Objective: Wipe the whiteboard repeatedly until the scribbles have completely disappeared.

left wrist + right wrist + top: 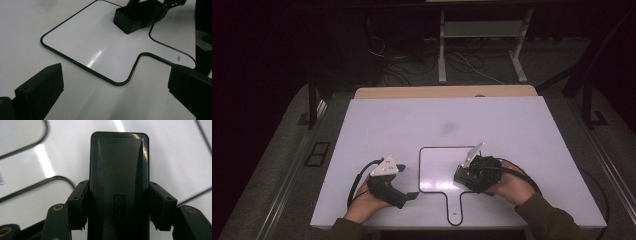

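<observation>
High view: I see the left tool (412, 195) resting low on the white counter (377, 125), near its front edge, just left of the paddle-shaped whiteboard (437, 165). The board lies flat on the counter, black-rimmed, handle pointing toward the person. The right tool (460, 179) sits over the board's right side, gripping a black eraser (463, 176) whose end is down on the board surface. One hand wraps each tool body, dark sleeves coming in from the bottom edge. A wooden strip runs along the counter's far edge

Left gripper view: left tool (115, 87) is released, jaws standing wide apart with bare counter (25, 30) between them, nothing held. The whiteboard (87, 42) is ahead of the jaws, its inner corner at the handle neck nearest. Farther off, the eraser (130, 18) sits on the board with the other tool on it

Right gripper view: right tool (118, 205) is clenched on the eraser (119, 170), pads pressed on both long sides. The eraser is a black rectangular block with a raised "deli" mark on top, sticking out well past the jaws. Glossy whiteboard (175, 157) sits underneath, its black rim curving through at left
</observation>
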Demonstrator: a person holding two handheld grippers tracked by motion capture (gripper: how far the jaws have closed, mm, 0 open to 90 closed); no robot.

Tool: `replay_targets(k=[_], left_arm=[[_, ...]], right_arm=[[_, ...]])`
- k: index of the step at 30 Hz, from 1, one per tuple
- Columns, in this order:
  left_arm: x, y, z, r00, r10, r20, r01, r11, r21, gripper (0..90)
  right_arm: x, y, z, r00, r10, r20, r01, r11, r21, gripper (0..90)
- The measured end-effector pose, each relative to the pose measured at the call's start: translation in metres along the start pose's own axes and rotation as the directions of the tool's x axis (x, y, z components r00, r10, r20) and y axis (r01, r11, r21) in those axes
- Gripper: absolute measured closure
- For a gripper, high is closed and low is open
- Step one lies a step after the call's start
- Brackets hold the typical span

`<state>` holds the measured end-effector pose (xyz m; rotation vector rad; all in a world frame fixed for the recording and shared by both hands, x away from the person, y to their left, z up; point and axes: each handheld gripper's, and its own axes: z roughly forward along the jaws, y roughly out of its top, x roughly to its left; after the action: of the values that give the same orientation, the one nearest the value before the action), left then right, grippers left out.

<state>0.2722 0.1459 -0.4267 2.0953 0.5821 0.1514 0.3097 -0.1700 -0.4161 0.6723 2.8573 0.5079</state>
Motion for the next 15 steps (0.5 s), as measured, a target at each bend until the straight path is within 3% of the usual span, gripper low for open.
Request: replay_targets(k=[3, 5, 9, 15], left_arm=[[0.0, 0.0, 0.0, 1.0, -0.002, 0.0, 0.002, 1.0, 0.001, 0.0], [0.0, 0.0, 0.001, 1.0, 0.002, 0.001, -0.002, 1.0, 0.001, 0.0], [0.0, 0.0, 0.001, 1.0, 0.002, 0.0, -0.002, 1.0, 0.002, 0.0], [0.0, 0.0, 0.001, 1.0, 0.001, 0.001, -0.001, 1.0, 0.003, 0.0]], right_arm=[[-0.012, -0.002, 0.0, 0.9986, 0.028, 0.044, -0.028, 0.9995, 0.013, 38.8], [-0.02, -0.003, 0.001, 0.9979, 0.044, 0.047, -0.044, 0.999, 0.009, 38.9], [-0.029, -0.001, 0.002, 0.994, 0.058, 0.092, -0.06, 0.998, 0.019, 38.8], [-0.021, -0.002, 0.0, 0.9971, 0.04, 0.064, -0.042, 0.9987, 0.028, 38.9]])
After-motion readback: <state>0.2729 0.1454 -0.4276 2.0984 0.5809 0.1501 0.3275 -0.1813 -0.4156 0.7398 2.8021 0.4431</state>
